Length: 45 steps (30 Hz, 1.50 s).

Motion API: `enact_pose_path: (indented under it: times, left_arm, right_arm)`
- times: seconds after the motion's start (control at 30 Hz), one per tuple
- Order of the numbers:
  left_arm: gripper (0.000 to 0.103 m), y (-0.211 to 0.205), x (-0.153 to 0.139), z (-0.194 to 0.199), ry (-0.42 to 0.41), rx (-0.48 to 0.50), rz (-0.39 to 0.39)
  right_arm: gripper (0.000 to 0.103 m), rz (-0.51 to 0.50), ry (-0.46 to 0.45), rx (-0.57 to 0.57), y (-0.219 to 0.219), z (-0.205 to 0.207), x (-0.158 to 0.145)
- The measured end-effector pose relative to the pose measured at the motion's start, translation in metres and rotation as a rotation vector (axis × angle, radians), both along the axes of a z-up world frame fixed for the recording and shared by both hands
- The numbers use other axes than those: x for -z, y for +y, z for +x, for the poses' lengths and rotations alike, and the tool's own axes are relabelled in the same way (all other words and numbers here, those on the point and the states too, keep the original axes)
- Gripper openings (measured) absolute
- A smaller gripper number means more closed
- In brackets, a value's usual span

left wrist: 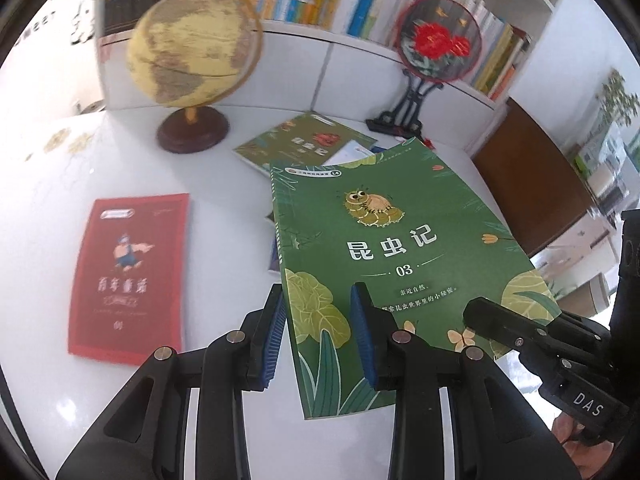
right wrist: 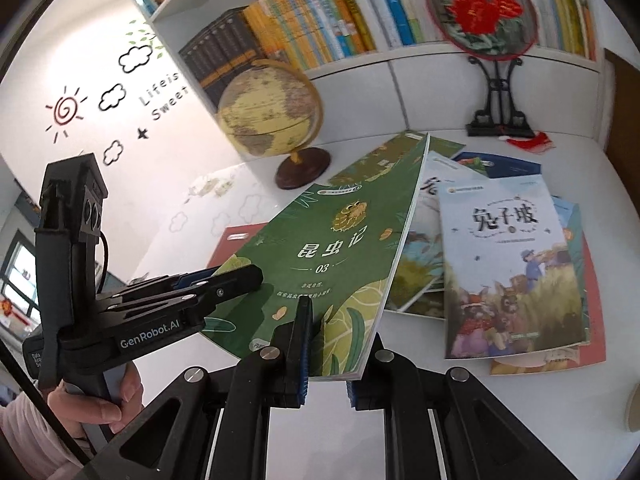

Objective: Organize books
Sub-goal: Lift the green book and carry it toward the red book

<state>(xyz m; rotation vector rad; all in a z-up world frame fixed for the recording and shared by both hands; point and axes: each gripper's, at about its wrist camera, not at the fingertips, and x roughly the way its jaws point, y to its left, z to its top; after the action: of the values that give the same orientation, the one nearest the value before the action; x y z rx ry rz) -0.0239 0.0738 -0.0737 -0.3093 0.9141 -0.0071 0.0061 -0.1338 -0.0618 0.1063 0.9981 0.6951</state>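
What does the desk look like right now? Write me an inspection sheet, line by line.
Surface: white desk, glossy, against a white bookshelf.
Job's things: green book lifted and tilted; red book flat and apart to the left; a loose pile topped by a pale blue book.
Clutter: globe and a round flower fan on a stand at the back.
Grippers: left claw clamps the green book's spine edge; right claw clamps its other bottom corner.
Cables: one thin dark cable on the left gripper.
Surroundings: wall stickers, filled bookshelf.
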Motion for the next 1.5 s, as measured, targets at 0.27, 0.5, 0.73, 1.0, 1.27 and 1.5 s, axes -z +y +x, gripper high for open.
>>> enact_pose_path:
  times: [0.27,0.5,0.73,1.0,1.27,1.5]
  left_arm:
    - [0.030,0.037,-0.002,-0.030,-0.005,-0.105,-0.014]
    - [0.030,0.059,-0.005,-0.046,-0.013,-0.164,-0.014]
    - [0.030,0.081,-0.003,-0.056,-0.010,-0.201,-0.019]
    - [0.030,0.106,-0.001,-0.059,-0.013,-0.228,-0.018]
    - [0.029,0.148,0.007,-0.057,-0.006,-0.261,-0.036]
    - [0.029,0.182,0.024,-0.047,0.034,-0.275,-0.034]
  right_arm:
    - [0.013,-0.011,-0.026,-0.107,0.041,-0.018,-0.007]
    - [0.014,-0.004,-0.031,-0.178,0.071,-0.026,-0.010]
    - [0.014,-0.003,-0.029,-0.221,0.095,-0.031,-0.010]
    - [0.015,-0.012,-0.033,-0.241,0.121,-0.034,-0.010]
    - [0.016,-0.009,-0.017,-0.242,0.160,-0.034,-0.004]
    - [0.016,-0.008,0.026,-0.232,0.196,-0.029,0.017]
